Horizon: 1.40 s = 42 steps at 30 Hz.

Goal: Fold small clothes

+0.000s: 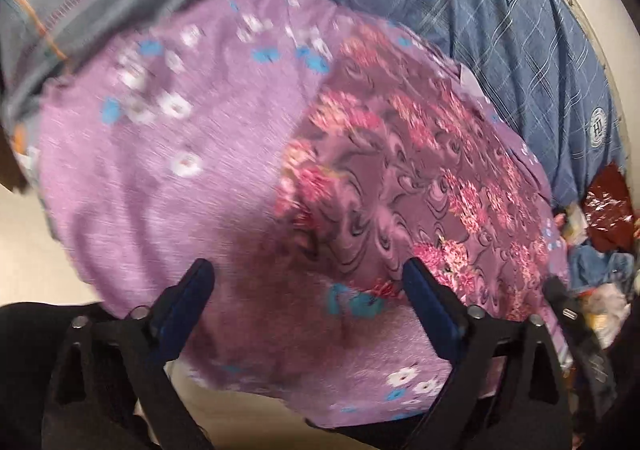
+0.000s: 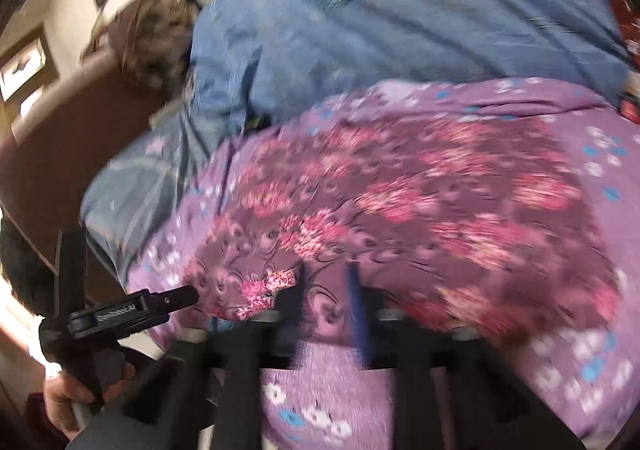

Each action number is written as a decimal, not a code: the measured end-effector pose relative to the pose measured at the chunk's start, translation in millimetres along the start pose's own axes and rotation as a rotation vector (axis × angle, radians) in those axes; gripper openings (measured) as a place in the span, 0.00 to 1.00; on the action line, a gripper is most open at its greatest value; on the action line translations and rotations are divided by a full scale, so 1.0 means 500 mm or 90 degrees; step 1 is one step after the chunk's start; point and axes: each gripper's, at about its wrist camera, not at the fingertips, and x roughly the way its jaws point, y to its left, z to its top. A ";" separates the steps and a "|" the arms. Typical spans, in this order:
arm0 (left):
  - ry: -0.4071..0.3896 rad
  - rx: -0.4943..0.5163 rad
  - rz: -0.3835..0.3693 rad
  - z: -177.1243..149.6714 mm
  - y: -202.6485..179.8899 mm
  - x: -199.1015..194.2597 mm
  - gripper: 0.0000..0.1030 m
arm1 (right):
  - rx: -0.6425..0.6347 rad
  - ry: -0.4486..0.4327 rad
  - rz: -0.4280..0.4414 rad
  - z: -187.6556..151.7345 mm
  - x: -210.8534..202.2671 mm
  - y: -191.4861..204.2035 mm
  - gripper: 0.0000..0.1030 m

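Round crests are printed on the blue checked bedcover (image 1: pixel 516 38), but their lettering is too small and blurred to be read; white writing on the black body of the left gripper, seen in the right wrist view, is likewise illegible. No container is being shown in either view. The task's thing, a maroon floral cloth (image 1: pixel 404 178), is lying spread on a lilac sheet with white and blue flowers (image 1: pixel 160 186), and that sheet is lying over the bedcover. In the left wrist view the left gripper (image 1: pixel 308 282) is being held above the near edge of the maroon floral cloth with its jaws wide apart; one blue-padded finger is seen over the lilac sheet and the other at the edge of the maroon cloth, and nothing is being pinched between them. In the right wrist view the right gripper (image 2: pixel 326 290) is seen with its jaws drawn narrow at the near edge of the maroon floral cloth (image 2: pixel 400 202); whether fabric is actually being pinched cannot be told through the blur. The left gripper (image 2: pixel 188 296) is also being shown there, gripped by a hand (image 2: pixel 76 394) at the lower left. A heap of mixed clothes (image 1: pixel 600 234) is lying at the far right of the bed.
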 end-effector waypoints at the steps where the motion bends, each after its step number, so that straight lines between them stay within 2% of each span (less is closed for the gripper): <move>1: 0.002 -0.007 -0.012 0.001 0.000 0.013 0.84 | -0.012 0.007 0.001 0.001 0.020 0.008 0.09; 2: 0.003 -0.008 -0.012 0.005 -0.002 0.020 0.83 | -0.025 0.015 0.000 0.001 0.039 0.016 0.09; 3: 0.001 -0.009 -0.010 0.005 -0.003 0.028 0.77 | -0.042 0.023 -0.006 0.004 0.062 0.024 0.09; 5: -0.035 -0.011 -0.022 0.010 -0.005 0.020 0.65 | -0.053 0.021 -0.004 0.004 0.084 0.024 0.09; 6: -0.044 -0.008 -0.032 0.012 -0.007 0.019 0.49 | -0.052 0.021 0.000 0.003 0.093 0.019 0.09; 7: -0.044 -0.002 -0.037 0.017 -0.010 0.021 0.39 | -0.044 0.025 0.004 0.001 0.103 0.011 0.09; 9: -0.052 0.003 -0.046 0.021 -0.012 0.024 0.34 | -0.018 0.046 0.007 -0.005 0.128 -0.004 0.09; 17: -0.135 0.068 -0.065 0.014 -0.047 0.004 0.34 | 0.003 0.057 0.016 -0.006 0.144 -0.009 0.12; 19: -0.132 0.074 -0.062 0.024 -0.053 0.010 0.43 | 0.016 0.061 0.025 -0.004 0.148 -0.016 0.11; 21: -0.115 0.076 -0.055 0.030 -0.058 0.029 0.43 | 0.029 0.063 0.036 -0.004 0.148 -0.023 0.11; 23: -0.083 0.077 -0.036 0.035 -0.058 0.051 0.30 | 0.038 0.065 0.045 -0.003 0.146 -0.030 0.11; 24: -0.077 0.064 -0.057 0.039 -0.053 0.053 0.18 | 0.042 0.065 0.050 -0.002 0.143 -0.034 0.11; 26: -0.079 0.058 -0.062 0.041 -0.057 0.047 0.17 | 0.047 0.055 0.051 0.000 0.131 -0.042 0.10; 30: -0.105 0.114 -0.035 0.040 -0.108 0.017 0.14 | 0.084 -0.001 0.044 0.015 0.081 -0.094 0.14; 32: -0.127 0.144 -0.046 0.038 -0.147 -0.011 0.14 | 0.124 -0.023 0.044 0.019 0.056 -0.137 0.14; 36: -0.161 0.260 -0.034 0.016 -0.286 -0.059 0.13 | 0.199 -0.052 0.037 0.019 0.007 -0.227 0.14; 42: -0.160 0.422 -0.062 -0.046 -0.523 -0.047 0.13 | 0.318 -0.138 0.037 0.003 -0.096 -0.375 0.14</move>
